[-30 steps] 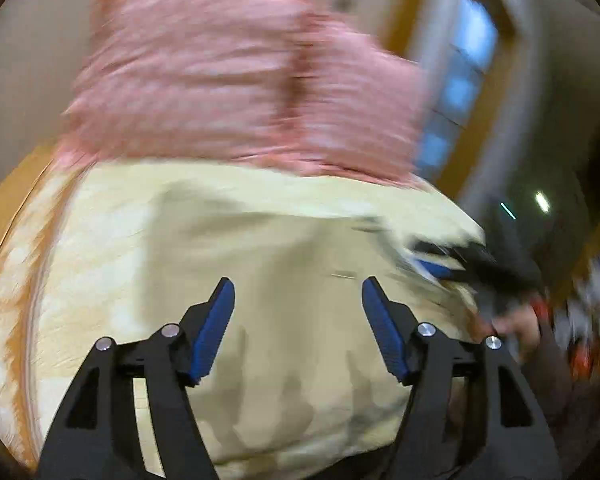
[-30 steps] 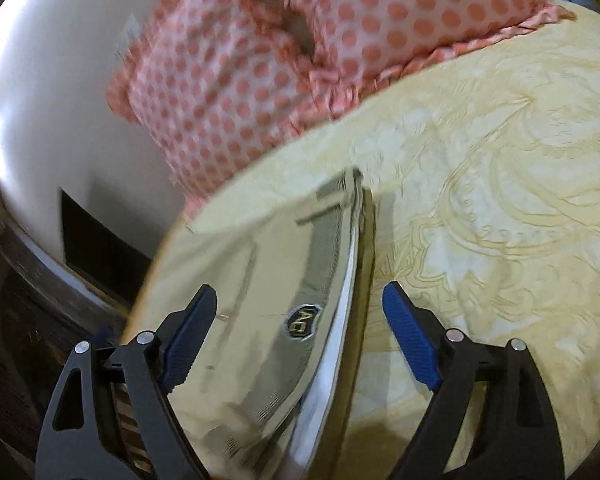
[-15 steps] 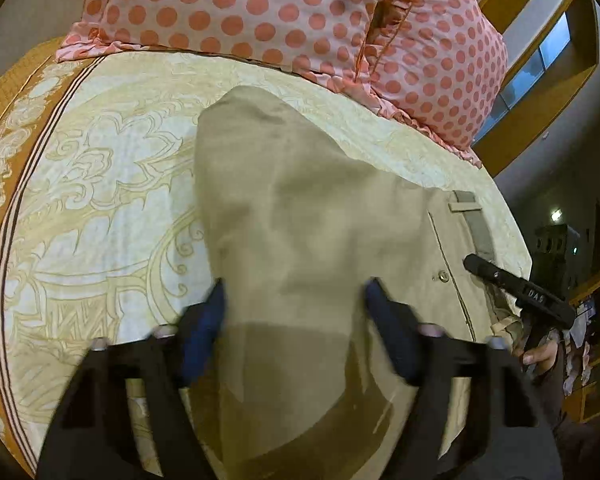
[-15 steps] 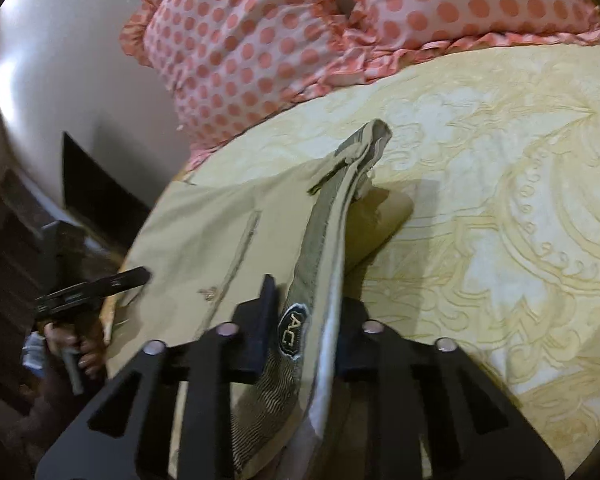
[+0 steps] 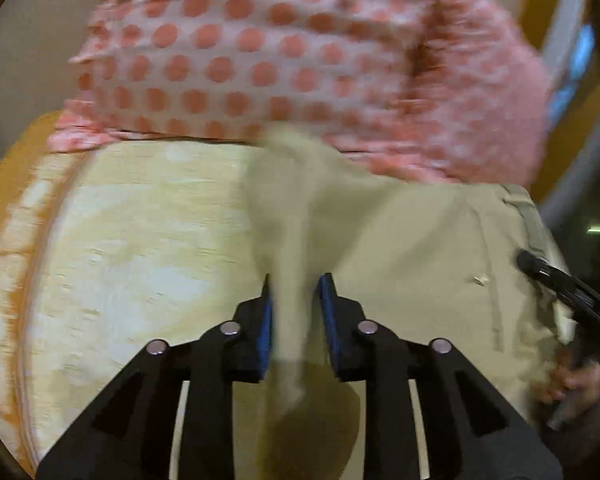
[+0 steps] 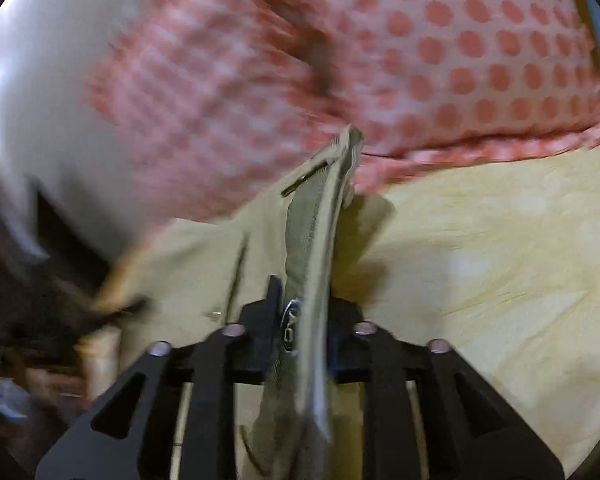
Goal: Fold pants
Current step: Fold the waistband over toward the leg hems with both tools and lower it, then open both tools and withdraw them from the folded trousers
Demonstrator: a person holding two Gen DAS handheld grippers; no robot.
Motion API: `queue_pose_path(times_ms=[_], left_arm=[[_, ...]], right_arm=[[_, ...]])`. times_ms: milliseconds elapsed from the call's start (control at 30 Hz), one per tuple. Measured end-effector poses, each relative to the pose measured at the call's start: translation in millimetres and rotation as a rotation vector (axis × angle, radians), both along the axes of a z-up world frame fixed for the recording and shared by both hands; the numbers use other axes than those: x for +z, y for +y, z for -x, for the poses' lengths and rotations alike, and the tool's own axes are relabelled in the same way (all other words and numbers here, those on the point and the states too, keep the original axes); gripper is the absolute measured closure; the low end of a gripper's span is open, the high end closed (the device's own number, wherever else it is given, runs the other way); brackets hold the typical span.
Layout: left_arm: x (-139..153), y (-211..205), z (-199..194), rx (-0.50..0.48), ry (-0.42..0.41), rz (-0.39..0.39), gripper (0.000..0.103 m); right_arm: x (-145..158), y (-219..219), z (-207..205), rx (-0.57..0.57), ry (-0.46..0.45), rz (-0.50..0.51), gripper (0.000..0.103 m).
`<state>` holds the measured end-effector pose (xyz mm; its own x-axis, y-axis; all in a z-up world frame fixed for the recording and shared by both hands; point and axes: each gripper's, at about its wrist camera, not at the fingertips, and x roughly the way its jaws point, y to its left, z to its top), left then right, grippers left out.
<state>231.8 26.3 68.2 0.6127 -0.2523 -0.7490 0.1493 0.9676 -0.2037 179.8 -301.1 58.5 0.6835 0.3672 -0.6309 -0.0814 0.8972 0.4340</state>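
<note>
A bed (image 5: 140,240) with a yellow patterned cover carries two pink dotted pillows (image 5: 260,48) at its far end. Khaki pants (image 5: 420,248) lie across the cover. The left gripper (image 5: 296,312) pinches a raised fold of cloth; the right gripper (image 6: 300,320) is clamped on the waistband (image 6: 316,216).

Both views are warm, moderately lit and smeared by motion blur. In the left wrist view the pillow (image 5: 300,60) blurs most toward its right end, below a pale blue window (image 5: 576,68). In the right wrist view glare whitens the wall (image 6: 32,80) left of the pillow (image 6: 440,52), and the pants (image 6: 312,240) cast a soft shadow rightward on the bedspread (image 6: 500,280). Fisheye bending darkens every edge.
</note>
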Motion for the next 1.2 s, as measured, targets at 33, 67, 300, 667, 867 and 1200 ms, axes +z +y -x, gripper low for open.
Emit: queue_pose_path(times_ms=[33, 67, 300, 667, 867, 1200], left_arm=[[4, 3, 5, 0.014, -0.014, -0.009, 0.078], [11, 6, 15, 0.02, -0.055, -0.008, 0.074], [21, -15, 77, -0.184, -0.114, 0.107, 0.051], [-2, -25, 137, -0.093, -0.076, -0.033, 0.002], [-29, -16, 196, 0.028, -0.069, -0.172, 0.002], [-47, -13, 208, 0.095, -0.13, -0.21, 0.002]], right_arm=[[-2, -2, 0, -0.045, 0.036, 0.067, 0.072], [-1, -7, 4, -0.072, 0.042, 0.089, 0.07], [13, 12, 59, 0.134, -0.064, -0.042, 0.042], [12, 54, 122, 0.009, -0.014, 0.239, 0.001], [-23, 76, 162, -0.009, -0.003, 0.296, 0.001], [-35, 90, 174, -0.104, -0.036, 0.387, 0.001]])
